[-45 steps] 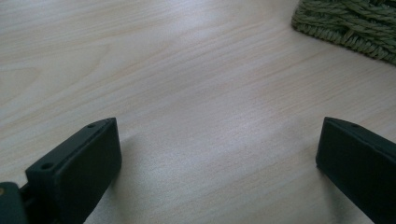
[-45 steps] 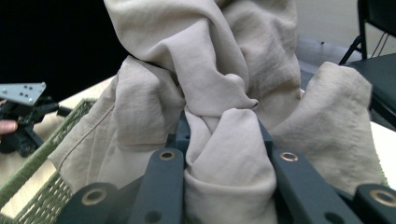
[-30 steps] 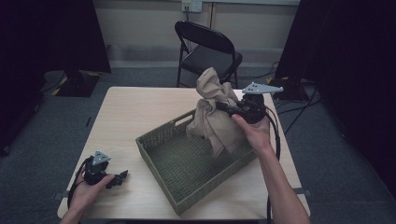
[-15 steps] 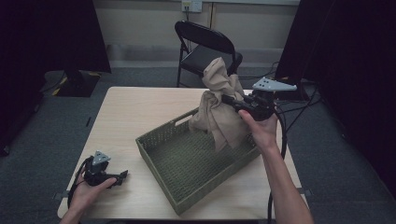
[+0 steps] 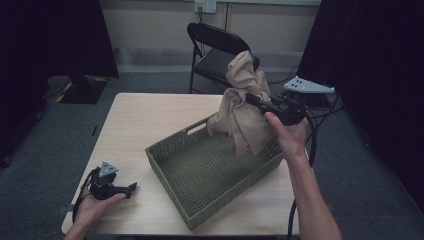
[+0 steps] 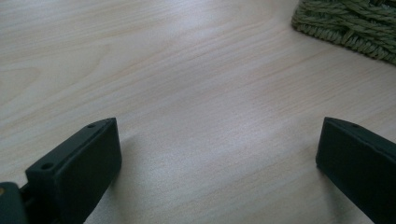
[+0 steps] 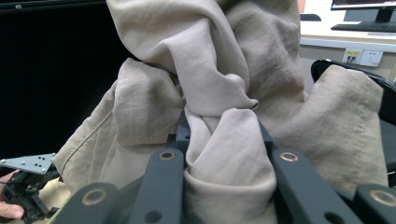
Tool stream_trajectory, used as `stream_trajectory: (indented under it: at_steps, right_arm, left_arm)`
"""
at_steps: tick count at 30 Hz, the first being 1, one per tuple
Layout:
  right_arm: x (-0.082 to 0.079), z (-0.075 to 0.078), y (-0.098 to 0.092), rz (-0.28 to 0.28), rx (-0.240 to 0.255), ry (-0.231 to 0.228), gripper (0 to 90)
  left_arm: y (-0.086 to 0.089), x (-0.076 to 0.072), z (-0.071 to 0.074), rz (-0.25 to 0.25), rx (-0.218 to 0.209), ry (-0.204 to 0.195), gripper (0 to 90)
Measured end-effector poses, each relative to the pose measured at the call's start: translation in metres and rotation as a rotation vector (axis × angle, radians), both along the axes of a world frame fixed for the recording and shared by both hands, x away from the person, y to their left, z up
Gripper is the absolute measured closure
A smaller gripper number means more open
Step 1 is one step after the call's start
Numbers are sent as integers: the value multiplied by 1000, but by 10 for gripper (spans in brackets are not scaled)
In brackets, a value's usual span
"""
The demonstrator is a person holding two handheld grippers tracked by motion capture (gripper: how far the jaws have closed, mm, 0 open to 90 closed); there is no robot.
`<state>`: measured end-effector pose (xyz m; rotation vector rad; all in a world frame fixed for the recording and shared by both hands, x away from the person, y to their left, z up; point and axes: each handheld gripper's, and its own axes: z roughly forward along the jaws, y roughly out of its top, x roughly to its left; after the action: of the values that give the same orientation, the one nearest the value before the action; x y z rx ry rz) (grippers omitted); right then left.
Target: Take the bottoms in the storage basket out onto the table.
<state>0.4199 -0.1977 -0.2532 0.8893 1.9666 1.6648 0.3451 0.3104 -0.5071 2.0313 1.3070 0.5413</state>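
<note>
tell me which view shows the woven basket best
The high view: the whole green basket sits on the table, with the beige cloth held over its far end by the right claw. The left gripper view catches just a corner of its woven rim. The right gripper view gives at most a sliver at the bottom left.

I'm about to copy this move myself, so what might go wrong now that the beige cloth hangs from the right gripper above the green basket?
1. The right gripper pinches just one bunched fold of the beige cloth; the fabric might slip free.
2. The cloth's lower folds hang close to the far rim of the green basket; they may snag the weave and drag it.
3. The left gripper rests open on the table, away from the basket, so nothing steadies it.
</note>
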Motion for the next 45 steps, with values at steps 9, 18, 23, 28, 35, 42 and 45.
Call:
stream_trajectory:
  at_steps: [9,18,23,28,35,42,45]
  right_arm:
    - [-6,12,-11,-17,1,-23,735]
    - [-14,17,-25,-46,3,-35,735]
    - [-18,21,-35,-69,9,-46,735]
    - [-20,22,-41,-81,13,-50,735]
    - [-26,23,-55,-103,10,-57,735]
    - [-31,23,-68,-129,18,-59,735]
    - [-34,21,-76,-145,20,-57,735]
  left_arm:
    - [0,0,0,3,0,0,0]
    - [0,0,0,3,1,1,0]
    - [-1,0,0,9,-4,5,0]
    - [0,1,3,7,4,17,29]
    - [1,1,6,3,-3,6,160]
    - [1,1,7,-13,10,12,172]
    - [1,0,10,-7,11,9,179]
